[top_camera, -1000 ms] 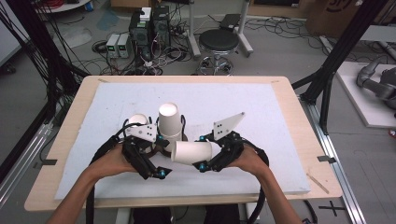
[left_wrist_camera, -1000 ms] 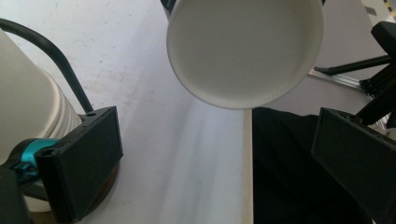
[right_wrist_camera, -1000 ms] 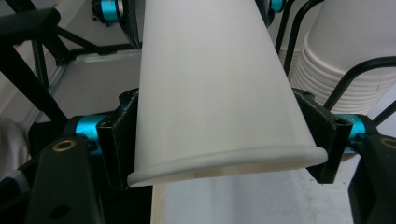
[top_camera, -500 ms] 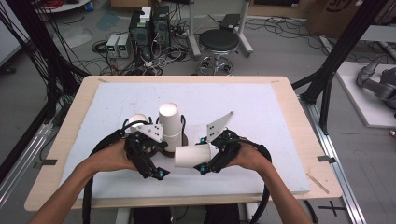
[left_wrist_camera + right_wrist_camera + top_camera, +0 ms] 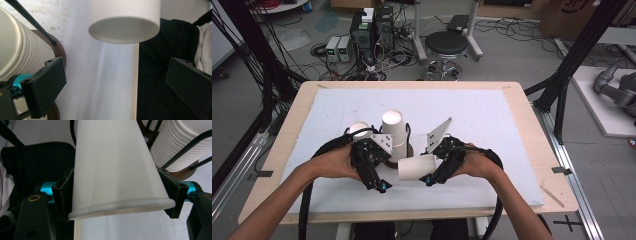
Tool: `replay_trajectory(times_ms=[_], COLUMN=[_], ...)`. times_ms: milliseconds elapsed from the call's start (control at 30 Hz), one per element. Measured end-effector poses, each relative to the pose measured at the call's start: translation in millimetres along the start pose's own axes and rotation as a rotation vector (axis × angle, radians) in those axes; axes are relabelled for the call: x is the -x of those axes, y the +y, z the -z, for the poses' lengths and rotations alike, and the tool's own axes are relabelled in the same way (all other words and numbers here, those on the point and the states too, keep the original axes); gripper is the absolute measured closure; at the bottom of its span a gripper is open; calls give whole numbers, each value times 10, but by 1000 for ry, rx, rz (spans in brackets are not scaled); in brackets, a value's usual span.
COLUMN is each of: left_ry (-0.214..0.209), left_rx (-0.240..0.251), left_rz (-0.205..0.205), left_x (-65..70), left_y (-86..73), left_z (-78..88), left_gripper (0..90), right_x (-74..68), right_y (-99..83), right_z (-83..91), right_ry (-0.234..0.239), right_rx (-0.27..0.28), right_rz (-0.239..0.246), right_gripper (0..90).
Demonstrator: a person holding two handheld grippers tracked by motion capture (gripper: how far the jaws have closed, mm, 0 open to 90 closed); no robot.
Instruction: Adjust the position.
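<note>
The right gripper [image 5: 432, 176] has its jaws closed on a white paper cup [image 5: 417, 168], which lies on its side above the near part of the counter [image 5: 492, 130], its base pointing toward the left gripper [image 5: 379, 182]. In the right gripper view the cup [image 5: 115, 170] runs up out of the frame, so its base is cut off there; both black jaws press its wall just behind the rolled rim, and the rim hides the pads themselves.

The left gripper's jaws stand wide apart with nothing between them. In the left gripper view the cup's recessed base [image 5: 124, 27] hangs ahead of the jaws, its top cut off by the frame edge.

Beside the left gripper stands a stack of ribbed cups [image 5: 393, 131], upside down on a brown disc [image 5: 58, 50] inside a thin black wire frame. How many cups the stack holds cannot be made out. 1 more white cup [image 5: 358, 129] behind the left hand [image 5: 334, 162] is mostly hidden. Dark cloth under the grippers, at the counter's near edge, is too blurred to identify.
</note>
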State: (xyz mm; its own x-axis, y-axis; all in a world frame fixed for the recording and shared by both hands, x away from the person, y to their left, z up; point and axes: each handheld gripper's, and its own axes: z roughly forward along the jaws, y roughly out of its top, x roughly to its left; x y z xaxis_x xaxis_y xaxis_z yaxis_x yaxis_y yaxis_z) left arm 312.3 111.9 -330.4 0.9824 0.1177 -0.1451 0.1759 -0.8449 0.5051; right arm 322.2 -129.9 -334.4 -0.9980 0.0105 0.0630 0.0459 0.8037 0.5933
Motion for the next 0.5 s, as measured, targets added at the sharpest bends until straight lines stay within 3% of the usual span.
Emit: replay_trajectory(times_ms=[500], left_ry=[-24], left_rx=[-78], left_rz=[-5], left_x=[-47], left_y=[105], left_z=[-138], left_gripper=[28], right_x=[22], right_y=[87], right_z=[-127], right_ry=[14], right_rx=[-81], right_rz=[30], right_gripper=[261])
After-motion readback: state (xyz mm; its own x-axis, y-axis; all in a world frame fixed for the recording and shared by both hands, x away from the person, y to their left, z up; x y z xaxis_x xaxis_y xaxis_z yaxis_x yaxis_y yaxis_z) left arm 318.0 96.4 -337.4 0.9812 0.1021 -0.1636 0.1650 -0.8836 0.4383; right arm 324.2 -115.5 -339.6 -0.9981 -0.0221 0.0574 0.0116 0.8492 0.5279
